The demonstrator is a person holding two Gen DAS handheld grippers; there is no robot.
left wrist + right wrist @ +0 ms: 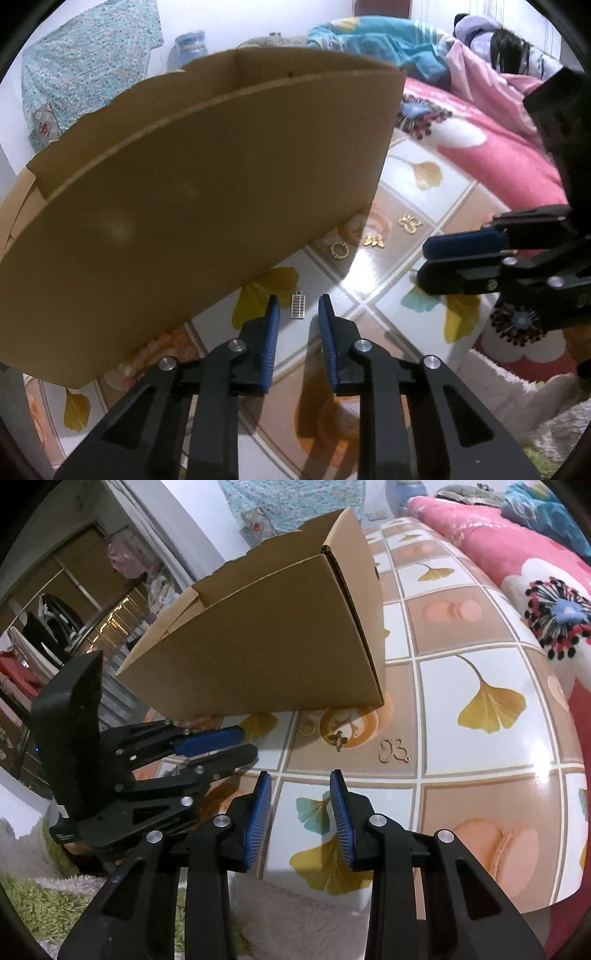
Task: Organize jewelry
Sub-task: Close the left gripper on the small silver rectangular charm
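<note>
Left wrist | tiled table (424, 206), cardboard box (203, 206) | both claws parted, empty

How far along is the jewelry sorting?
Nothing looks sorted yet; the brown cardboard box's inside is hidden. In hand: neither tool holds anything; the left tool is open around the small silver abacus charm, the right tool open over bare table. Left on the tiled tabletop: gold ring, gold butterfly, gold outline butterfly.

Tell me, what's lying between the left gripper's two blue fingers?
In the left wrist view, a small silver abacus-shaped charm lies on the tiled tabletop just ahead of the left gripper, untouched by its fingers.
</note>
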